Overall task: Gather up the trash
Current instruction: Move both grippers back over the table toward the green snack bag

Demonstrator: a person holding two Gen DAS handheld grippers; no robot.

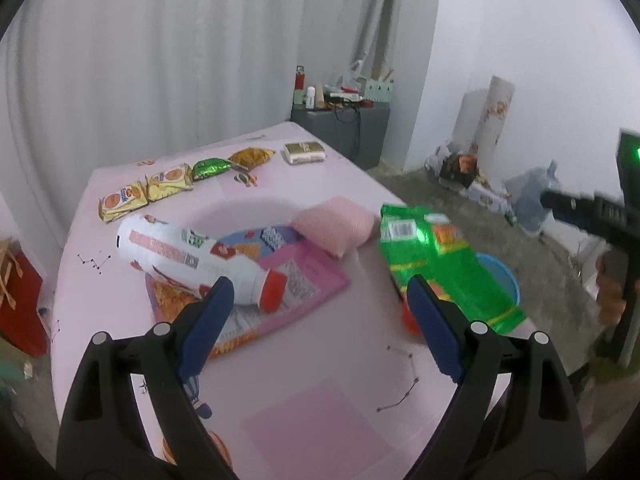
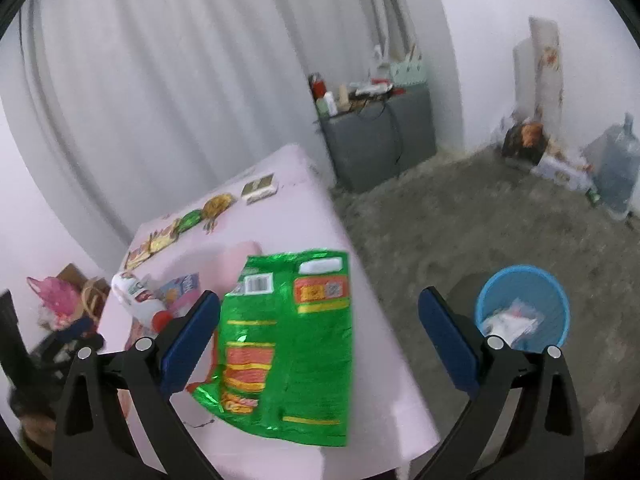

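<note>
Right wrist view: blue bin (image 2: 522, 306) holds crumpled white wrappers (image 2: 510, 322).

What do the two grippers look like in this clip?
Both match: the left gripper and right gripper have black triangular linkage arms with cut-outs, round silver pivot pins, and flat blue pads on the fingers. No cables, markings or sleeves show.
</note>
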